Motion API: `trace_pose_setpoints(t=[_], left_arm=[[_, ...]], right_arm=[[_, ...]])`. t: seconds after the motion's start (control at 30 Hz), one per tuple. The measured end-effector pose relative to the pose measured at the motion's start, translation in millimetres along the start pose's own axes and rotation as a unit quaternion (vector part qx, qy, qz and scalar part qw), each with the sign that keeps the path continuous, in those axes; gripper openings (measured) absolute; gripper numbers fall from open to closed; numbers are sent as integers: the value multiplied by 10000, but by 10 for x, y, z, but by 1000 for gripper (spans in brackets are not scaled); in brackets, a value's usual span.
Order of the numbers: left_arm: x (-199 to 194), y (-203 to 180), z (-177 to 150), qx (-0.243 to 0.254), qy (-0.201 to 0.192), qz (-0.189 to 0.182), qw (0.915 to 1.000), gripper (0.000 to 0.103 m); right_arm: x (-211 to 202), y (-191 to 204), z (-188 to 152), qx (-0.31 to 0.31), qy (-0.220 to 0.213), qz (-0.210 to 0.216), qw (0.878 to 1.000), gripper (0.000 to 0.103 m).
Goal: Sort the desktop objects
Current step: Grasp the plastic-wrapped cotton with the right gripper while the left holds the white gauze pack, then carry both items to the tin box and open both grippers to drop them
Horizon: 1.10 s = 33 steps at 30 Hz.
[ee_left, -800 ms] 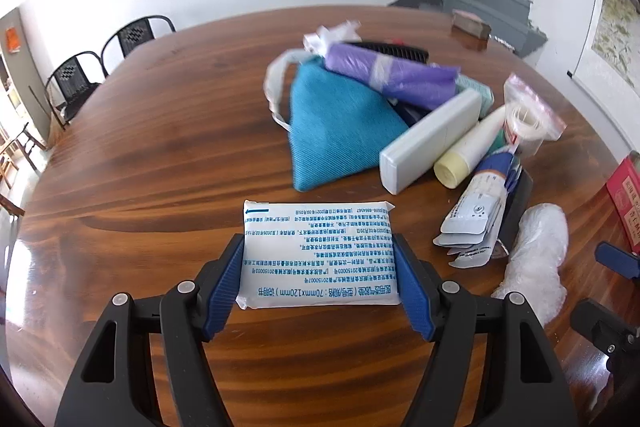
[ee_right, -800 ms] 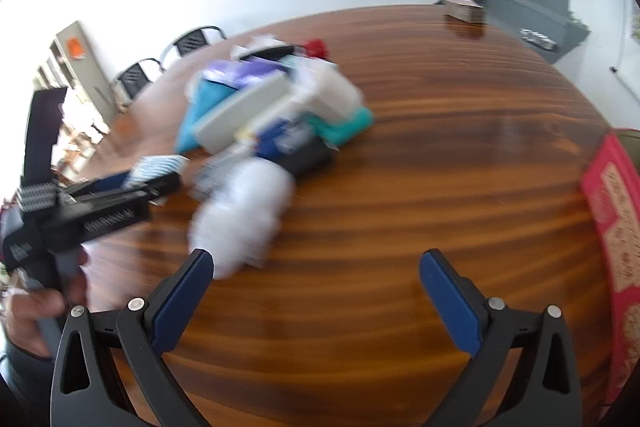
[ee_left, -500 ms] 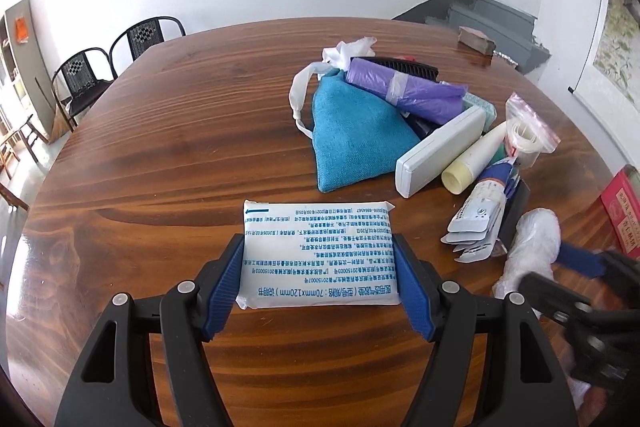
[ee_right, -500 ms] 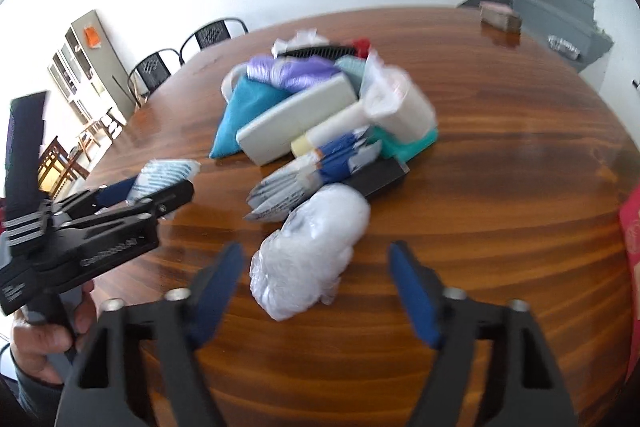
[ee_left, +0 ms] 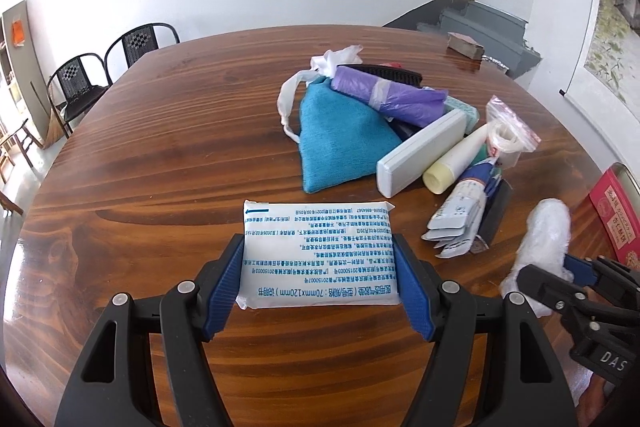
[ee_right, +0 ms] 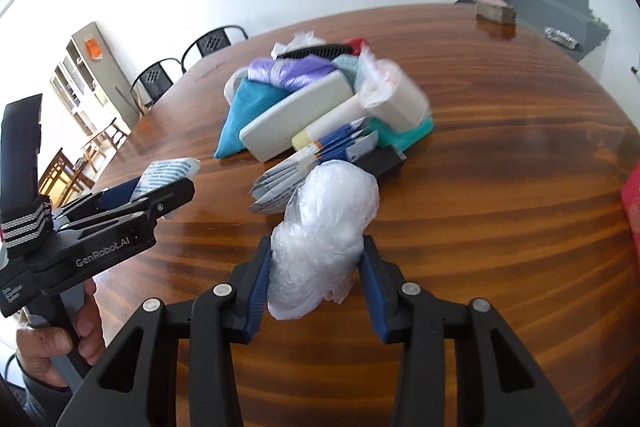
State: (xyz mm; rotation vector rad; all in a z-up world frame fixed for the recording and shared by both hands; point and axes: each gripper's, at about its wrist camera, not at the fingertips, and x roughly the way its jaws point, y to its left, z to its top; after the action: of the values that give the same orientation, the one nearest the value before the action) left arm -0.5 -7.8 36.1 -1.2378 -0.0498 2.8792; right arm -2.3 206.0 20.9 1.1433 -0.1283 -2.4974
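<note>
Left gripper [ee_left: 318, 281]: blue pads pressed against both short sides of a white packet [ee_left: 318, 253] printed with blue text. The packet lies flat between the pads, just above or on the wooden table [ee_left: 160, 155]; contact with the surface cannot be determined.

Right gripper [ee_right: 316, 283]: pads closed against both sides of a bundle of clear plastic [ee_right: 324, 231], which bulges forward past the pad tips. In the left wrist view the same gripper appears at the lower right edge with the bundle in its grasp.

Pile, beyond both grippers, near the table centre:
- teal pouch [ee_left: 336, 143], on the left side of the pile
- purple roll [ee_left: 390, 97], lying across the pouch's far end
- black comb [ee_left: 384, 71], behind the roll
- white case [ee_left: 422, 157], leaning against the pouch
- cream tube [ee_left: 454, 161], just beside the case
- sachets [ee_left: 460, 223], fanned out at the near edge
- zip bag [ee_left: 508, 131], on the right side

A red box [ee_left: 614, 215] sits at the table's right edge, well apart from the pile
</note>
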Motion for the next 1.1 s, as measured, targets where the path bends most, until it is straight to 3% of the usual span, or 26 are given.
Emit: trace_pose_setpoints(t=[0.57, 0.83, 1.1], left_arm=[[-192, -737, -42, 414, -70, -353, 9985, 73], [-329, -1453, -21, 901, -134, -754, 9930, 73], [-458, -2244, 4, 1395, -163, -1352, 9808, 73]], right_arm=[[-898, -782, -257, 665, -856, -826, 9907, 46], [-1477, -1323, -390, 1094, -1414, -1375, 9742, 46], [-1993, -1868, -584, 1529, -1744, -2062, 9506, 48]])
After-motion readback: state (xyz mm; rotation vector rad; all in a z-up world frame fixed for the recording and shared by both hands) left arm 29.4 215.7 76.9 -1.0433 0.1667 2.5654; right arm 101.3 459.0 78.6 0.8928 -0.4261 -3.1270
